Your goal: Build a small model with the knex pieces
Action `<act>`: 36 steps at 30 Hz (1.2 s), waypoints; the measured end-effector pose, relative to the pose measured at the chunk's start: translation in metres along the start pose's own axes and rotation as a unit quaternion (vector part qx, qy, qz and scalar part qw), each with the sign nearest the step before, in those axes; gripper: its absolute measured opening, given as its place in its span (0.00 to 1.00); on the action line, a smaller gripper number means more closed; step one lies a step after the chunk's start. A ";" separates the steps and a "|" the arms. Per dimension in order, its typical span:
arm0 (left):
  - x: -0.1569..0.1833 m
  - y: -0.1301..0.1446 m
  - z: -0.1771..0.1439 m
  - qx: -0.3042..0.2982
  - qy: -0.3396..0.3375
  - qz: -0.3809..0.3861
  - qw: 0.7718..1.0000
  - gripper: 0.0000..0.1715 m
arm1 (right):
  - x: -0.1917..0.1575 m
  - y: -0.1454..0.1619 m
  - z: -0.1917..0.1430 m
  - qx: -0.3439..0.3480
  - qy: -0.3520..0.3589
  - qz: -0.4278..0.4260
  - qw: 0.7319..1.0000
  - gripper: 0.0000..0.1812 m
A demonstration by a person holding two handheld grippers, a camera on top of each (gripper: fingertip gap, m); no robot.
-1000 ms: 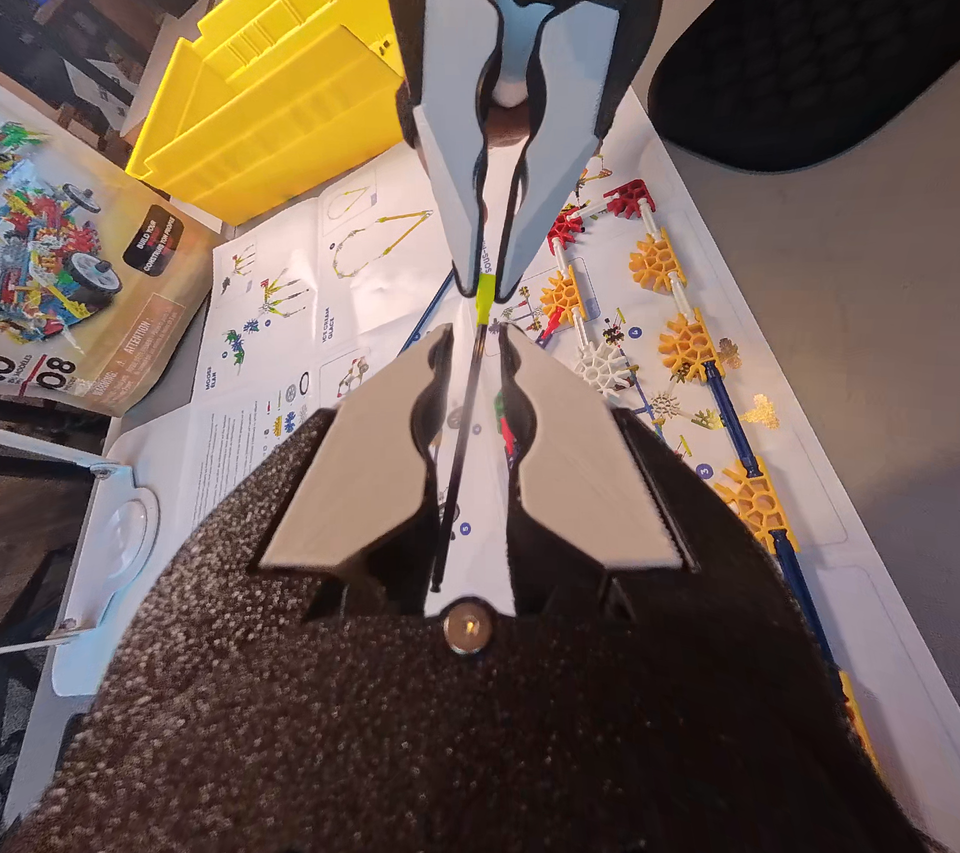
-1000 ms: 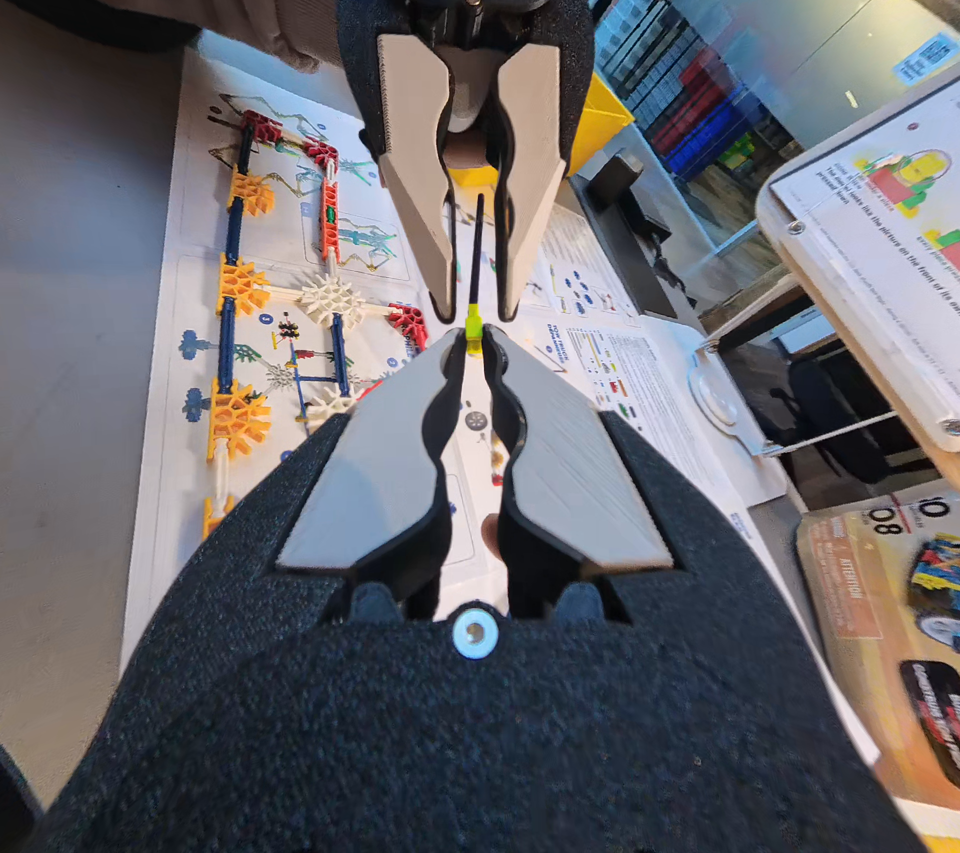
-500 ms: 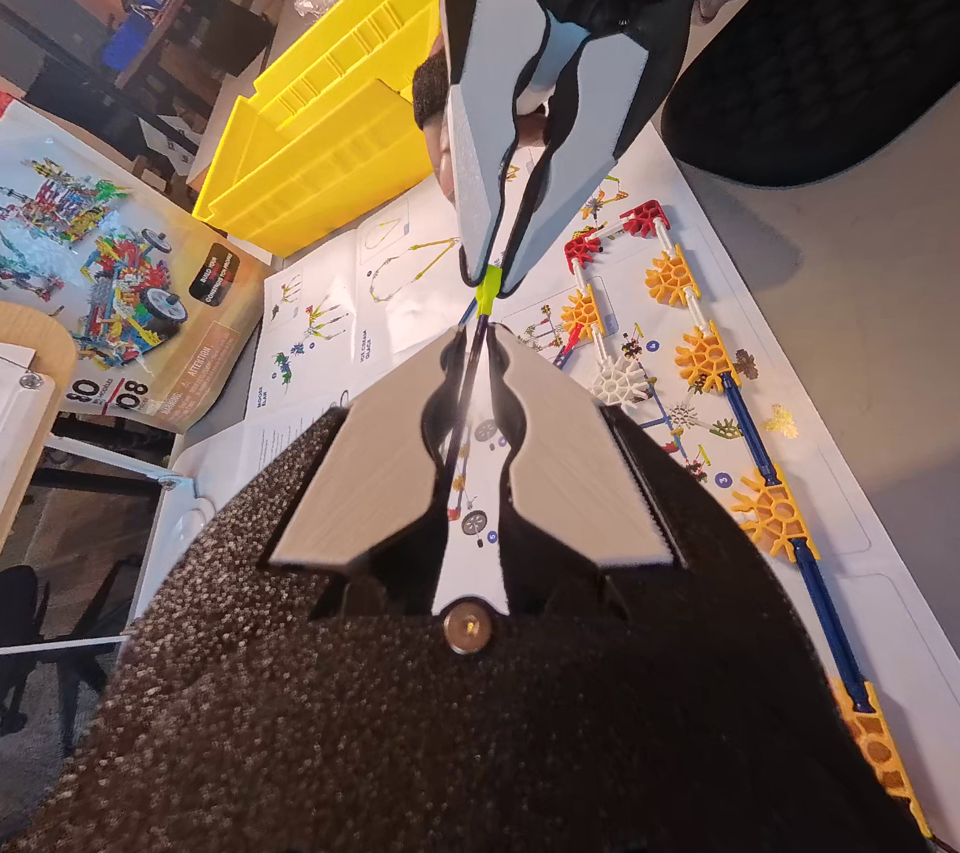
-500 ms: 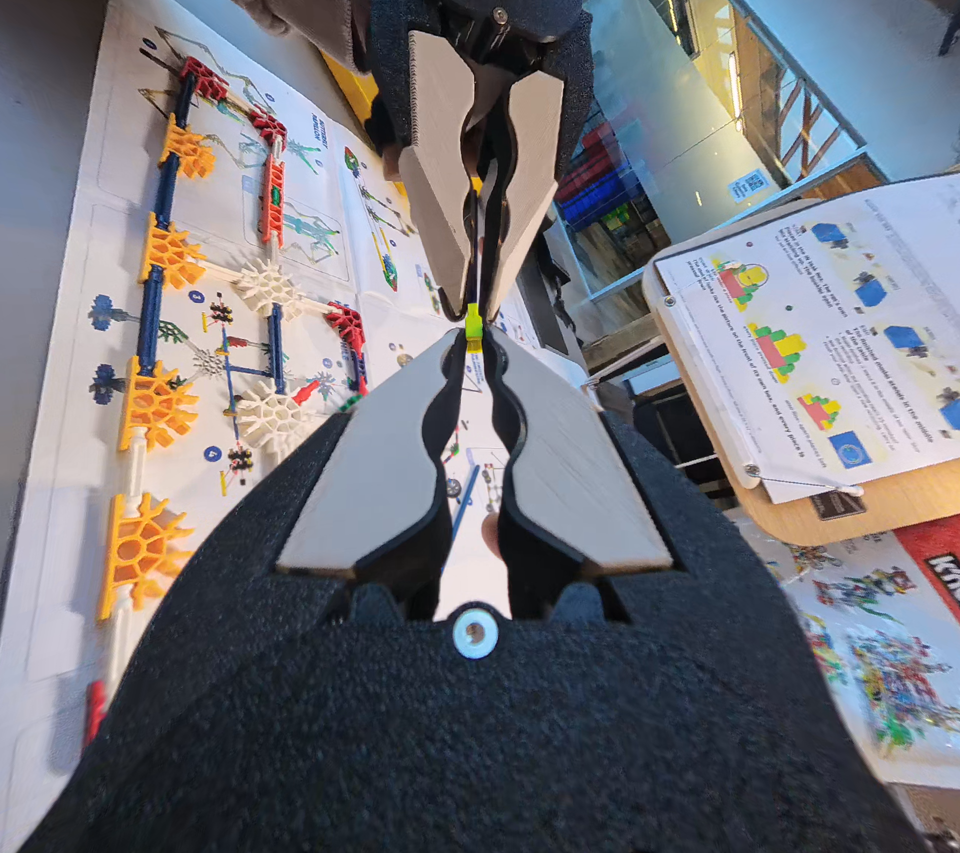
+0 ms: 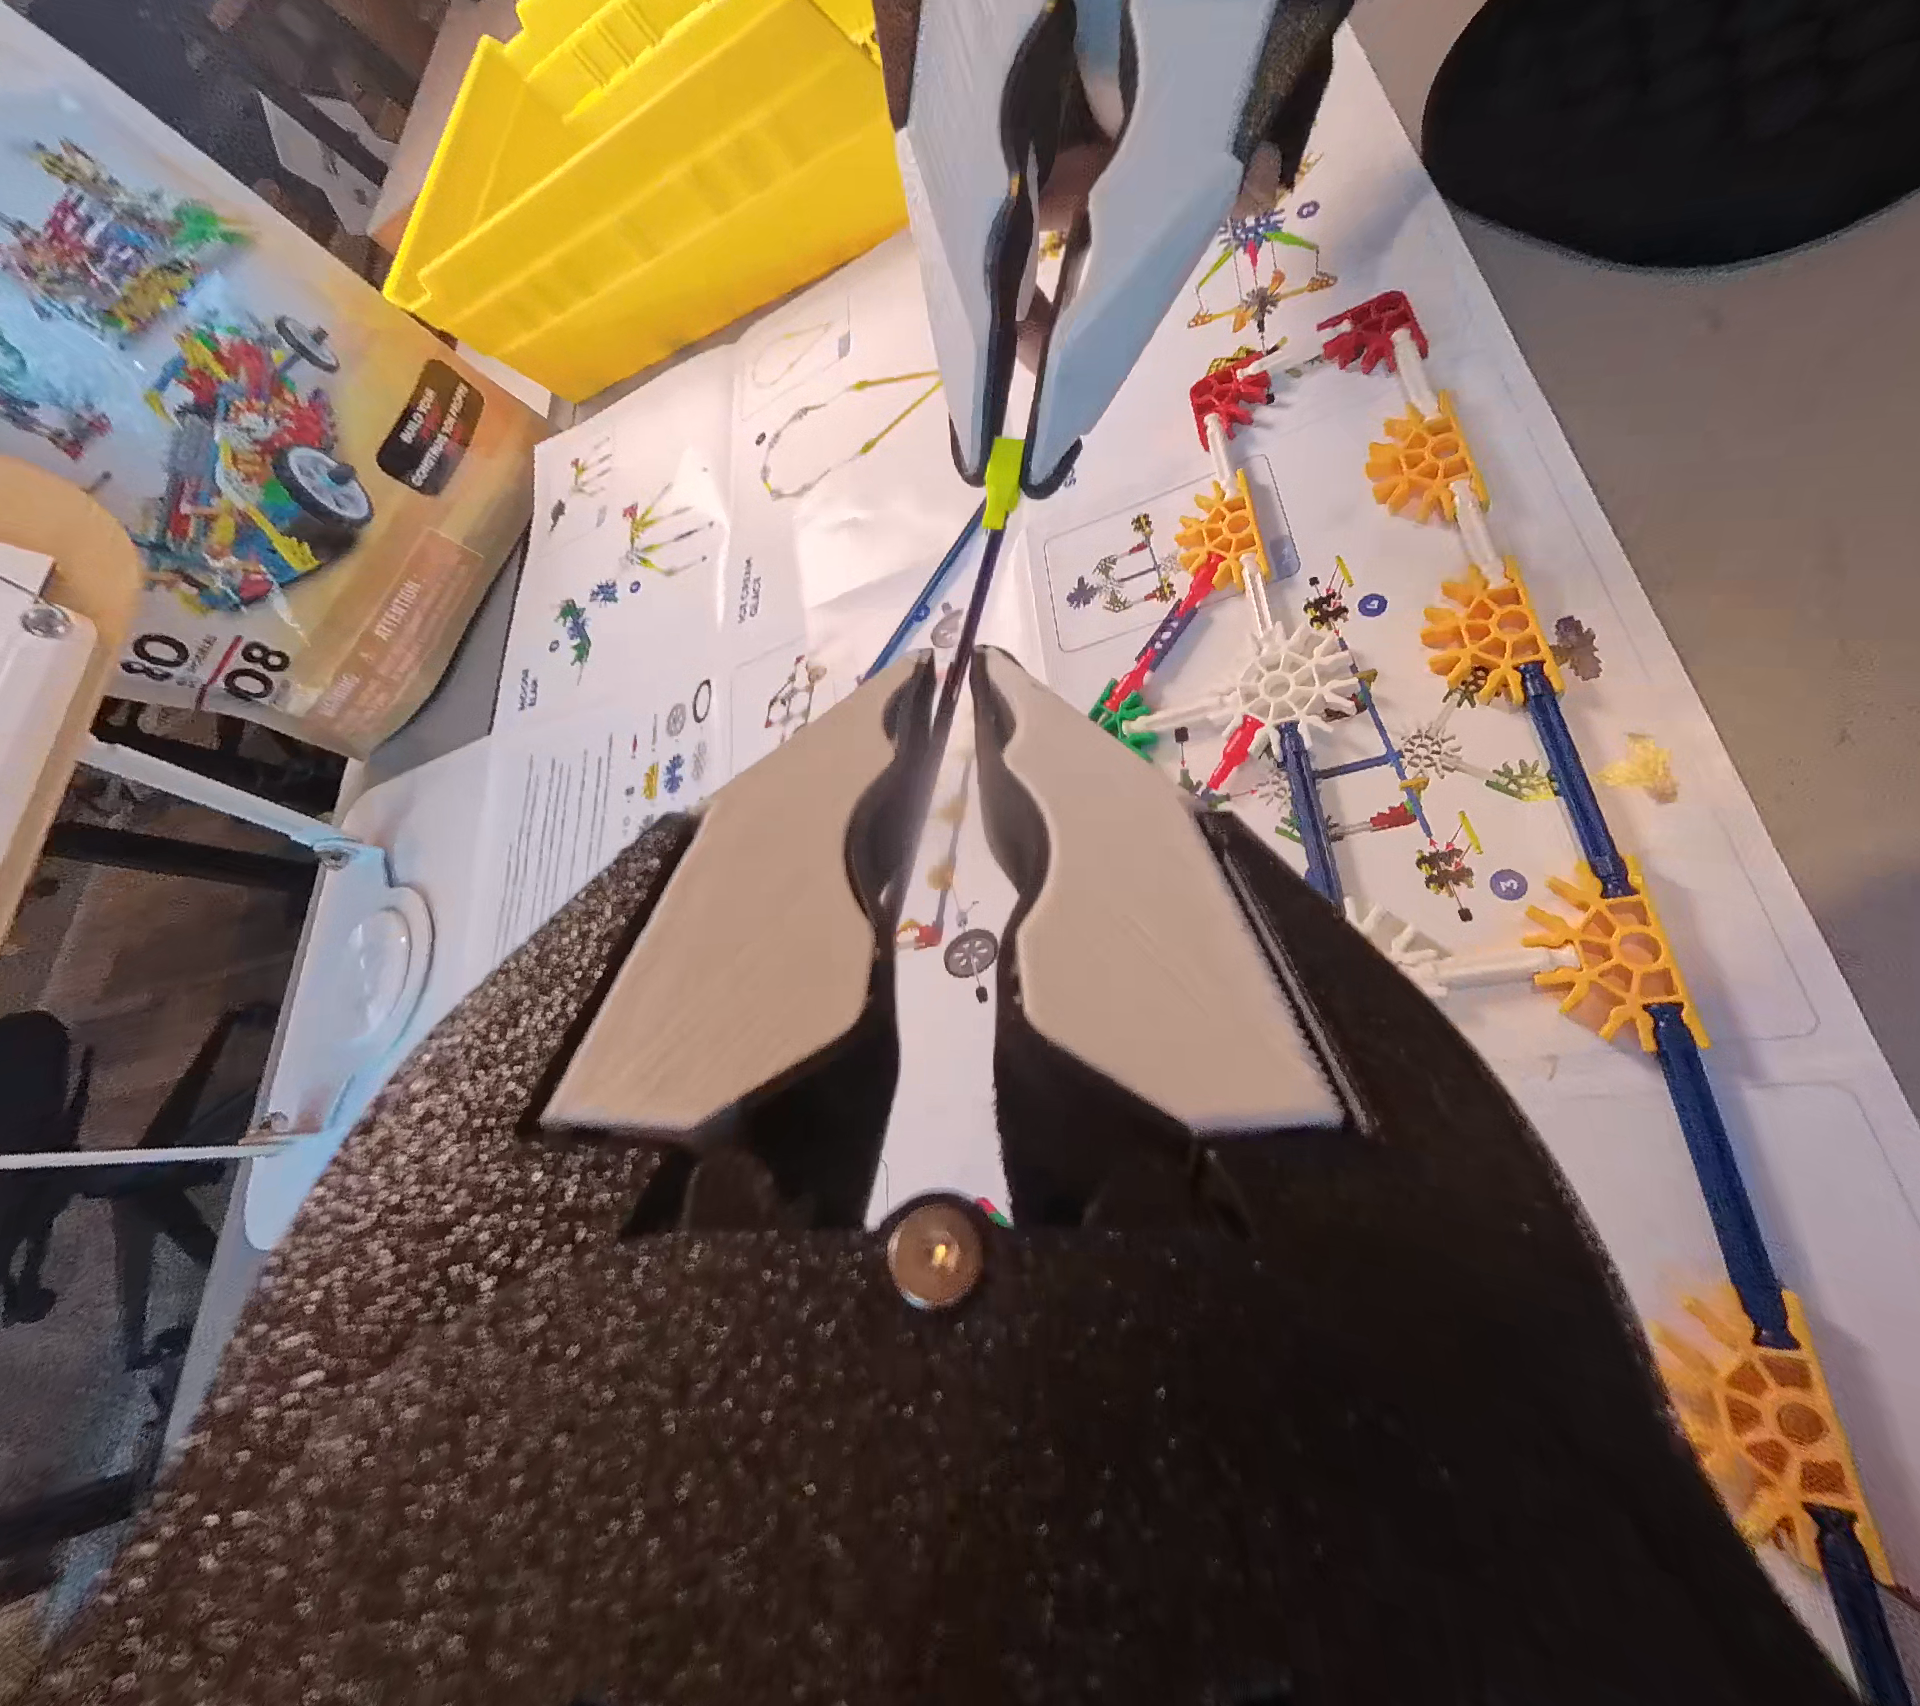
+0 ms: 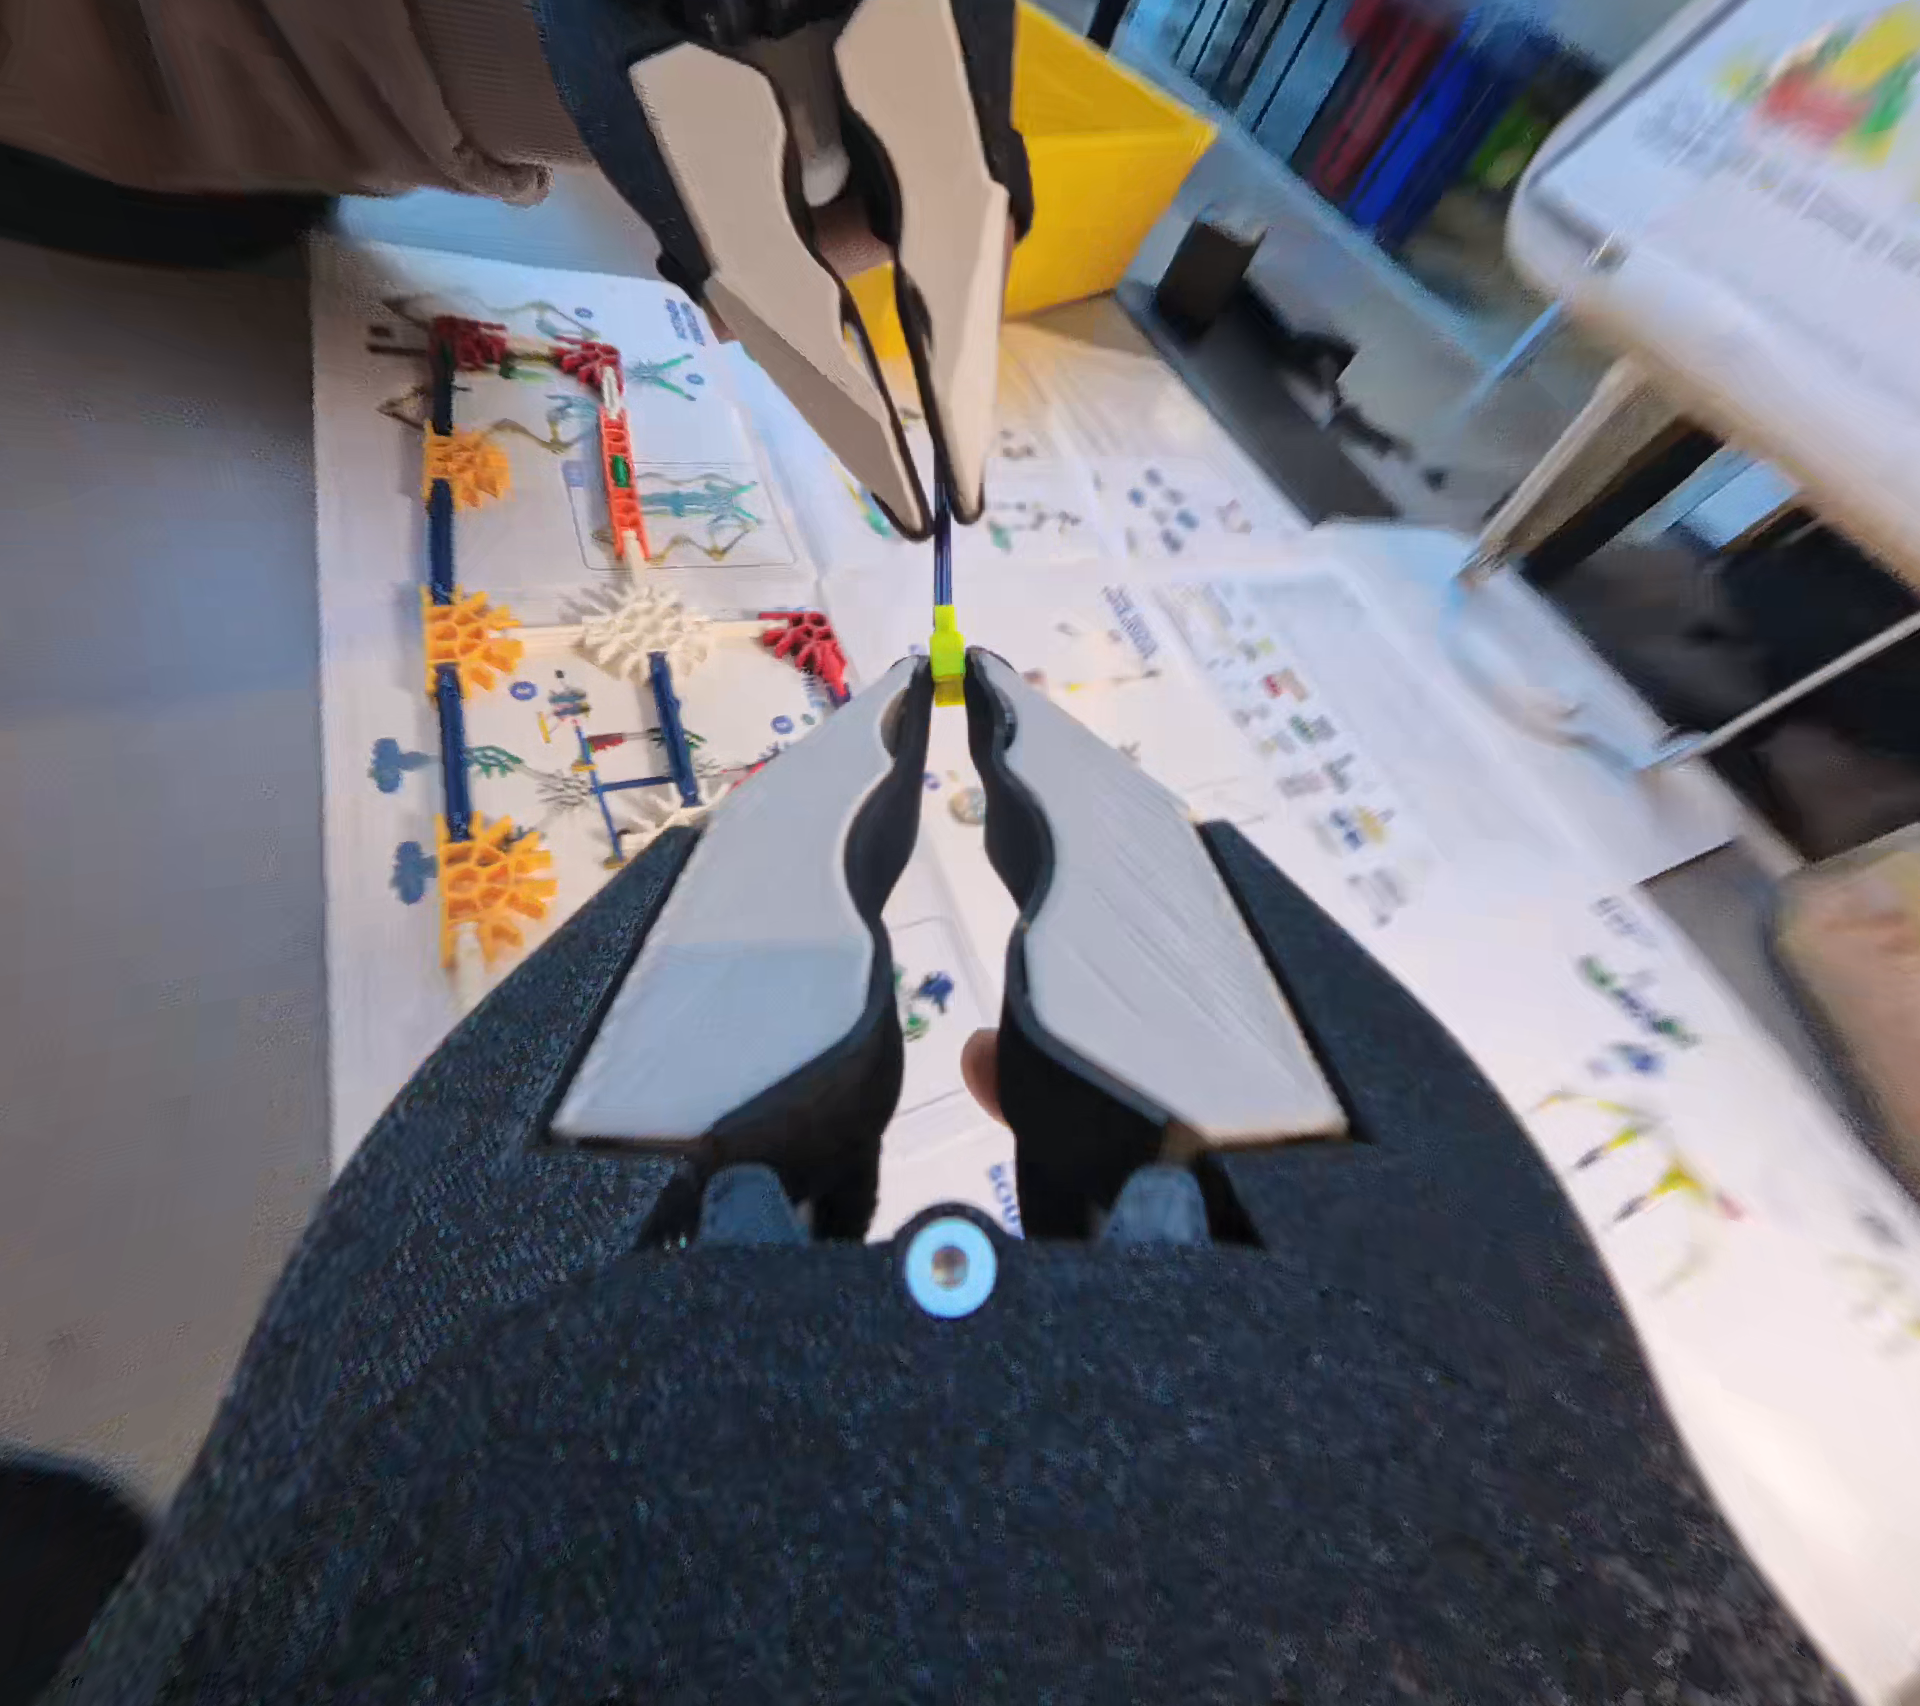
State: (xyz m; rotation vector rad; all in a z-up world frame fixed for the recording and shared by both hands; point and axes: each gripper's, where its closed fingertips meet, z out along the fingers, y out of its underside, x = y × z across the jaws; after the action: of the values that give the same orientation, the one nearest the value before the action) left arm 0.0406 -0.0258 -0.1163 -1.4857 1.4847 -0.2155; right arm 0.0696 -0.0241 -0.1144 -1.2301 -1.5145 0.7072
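Above white instruction sheets (image 5: pixel 644 451) on the surface, my left claw (image 5: pixel 951 669) pinches a thin, light, probably flexible blue rod (image 5: pixel 971 596), my right claw (image 6: pixel 945 674) its yellow-green tip (image 6: pixel 945 654).

1. The right gripper (image 5: pixel 1000 467) and left gripper (image 5: pixel 954 669) now sit farther apart
2. More of the dark rod (image 5: pixel 971 591) shows between them, toward 12 o'clock of the left gripper
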 end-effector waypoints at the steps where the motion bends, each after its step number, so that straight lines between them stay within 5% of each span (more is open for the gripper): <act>1: 0.001 0.005 0.001 -0.004 0.010 -0.015 1.000 0.01 | 0.003 0.010 0.003 -0.023 -0.023 0.062 0.998 0.03; 7: 0.003 0.048 0.017 -0.047 0.054 -0.095 0.993 0.07 | 0.002 0.061 0.012 -0.156 -0.148 0.358 0.909 0.03; 13: 0.005 0.085 0.034 -0.085 0.089 -0.156 0.980 0.08 | 0.009 0.092 0.018 -0.209 -0.166 0.482 0.834 0.03; 22: -0.017 0.100 0.046 -0.109 0.057 -0.166 0.978 0.06 | 0.028 0.100 0.012 -0.255 -0.119 0.416 0.865 0.09; 28: -0.016 0.104 0.053 -0.108 0.087 -0.178 0.974 0.09 | 0.026 0.094 0.017 -0.290 -0.107 0.272 0.912 0.04; 30: -0.013 0.104 0.053 -0.109 0.102 -0.182 0.972 0.06 | 0.025 0.102 0.020 -0.318 -0.099 0.232 0.914 0.05; 36: -0.003 0.100 0.048 -0.108 0.140 -0.204 0.963 0.02 | 0.029 0.103 0.024 -0.315 -0.125 0.329 0.881 0.00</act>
State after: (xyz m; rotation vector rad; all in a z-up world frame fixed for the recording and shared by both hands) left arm 0.0073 0.0234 -0.2103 -2.0001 1.4372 -0.5461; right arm 0.0834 0.0384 -0.2032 -2.2918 -1.5903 0.8560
